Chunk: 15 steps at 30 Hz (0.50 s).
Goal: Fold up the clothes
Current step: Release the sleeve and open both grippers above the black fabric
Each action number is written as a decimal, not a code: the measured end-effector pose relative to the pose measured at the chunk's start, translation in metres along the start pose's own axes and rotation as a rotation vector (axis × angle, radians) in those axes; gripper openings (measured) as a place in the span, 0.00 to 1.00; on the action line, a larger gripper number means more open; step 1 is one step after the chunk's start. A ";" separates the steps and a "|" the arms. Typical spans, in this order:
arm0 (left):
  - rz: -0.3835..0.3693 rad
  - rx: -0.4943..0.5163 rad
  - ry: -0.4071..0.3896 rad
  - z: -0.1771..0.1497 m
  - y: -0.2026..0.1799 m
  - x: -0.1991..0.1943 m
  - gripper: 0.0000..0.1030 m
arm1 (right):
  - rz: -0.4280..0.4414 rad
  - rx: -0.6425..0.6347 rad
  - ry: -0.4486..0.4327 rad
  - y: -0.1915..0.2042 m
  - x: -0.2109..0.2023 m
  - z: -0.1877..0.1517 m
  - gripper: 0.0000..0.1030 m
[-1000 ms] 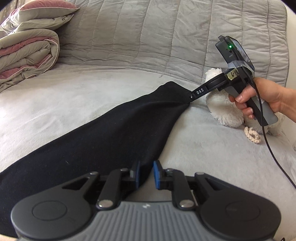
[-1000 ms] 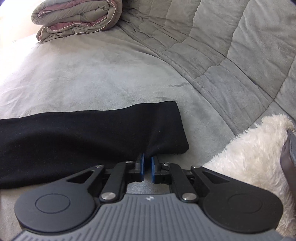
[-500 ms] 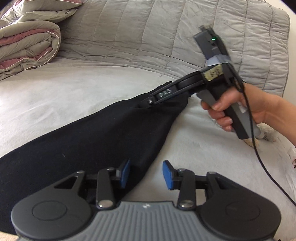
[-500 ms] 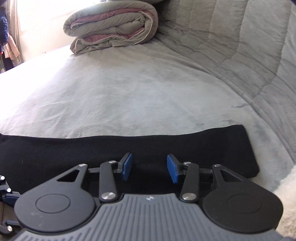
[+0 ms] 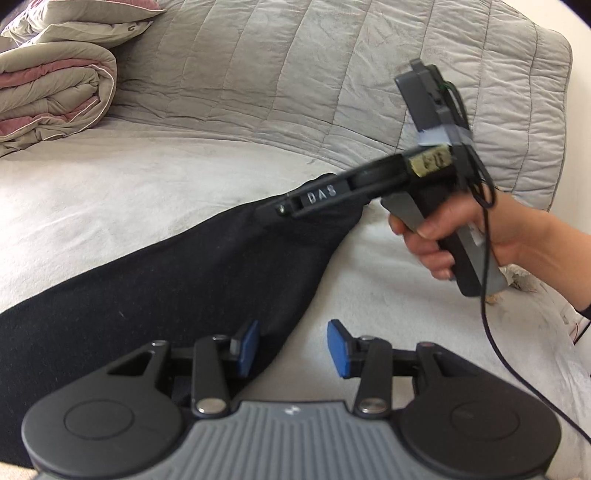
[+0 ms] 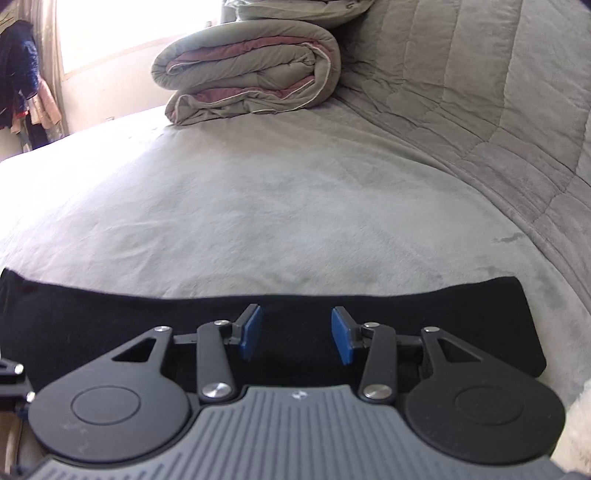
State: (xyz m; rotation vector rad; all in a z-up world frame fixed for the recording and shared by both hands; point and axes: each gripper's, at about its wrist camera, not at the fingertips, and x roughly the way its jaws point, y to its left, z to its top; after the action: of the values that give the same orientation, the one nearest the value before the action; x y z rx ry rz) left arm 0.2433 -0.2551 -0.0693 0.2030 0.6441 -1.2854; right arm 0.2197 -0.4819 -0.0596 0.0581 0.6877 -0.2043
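Left wrist view: left gripper (image 5: 291, 349) opening beside the black garment's (image 5: 166, 280) edge, right gripper (image 6: 296, 338) parted, nothing pinched; likely between folds; next, regrip an edge.

Both views are lit by soft daylight. In the right wrist view, the light is seen to come from a window (image 6: 99, 33) at the upper left, which is overexposed to plain white. Strong glare is spread from it over the near part of the grey bed cover (image 6: 258, 206), so the left part is washed out. Shadows are weak and diffuse. The black garment (image 5: 166, 280) is rendered almost without detail. In the left wrist view, the right gripper (image 5: 280, 210) and the hand (image 5: 454, 236) holding it are slightly blurred by motion. Straight lines are bent by the fisheye lens, and the corners are darkened.
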 end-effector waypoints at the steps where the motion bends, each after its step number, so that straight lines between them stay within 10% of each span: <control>1: 0.002 0.005 0.007 0.000 -0.001 0.001 0.42 | 0.003 -0.028 0.002 0.006 0.000 -0.005 0.43; 7: -0.007 0.010 0.013 -0.001 -0.001 0.003 0.48 | 0.028 0.009 -0.012 0.004 0.031 0.004 0.62; 15: -0.016 0.000 0.009 -0.002 0.000 0.002 0.48 | 0.164 0.027 -0.058 -0.028 0.028 0.027 0.61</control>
State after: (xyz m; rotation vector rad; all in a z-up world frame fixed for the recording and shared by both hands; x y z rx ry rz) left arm 0.2429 -0.2554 -0.0724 0.2042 0.6542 -1.3008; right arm 0.2516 -0.5171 -0.0560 0.1336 0.6191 -0.0578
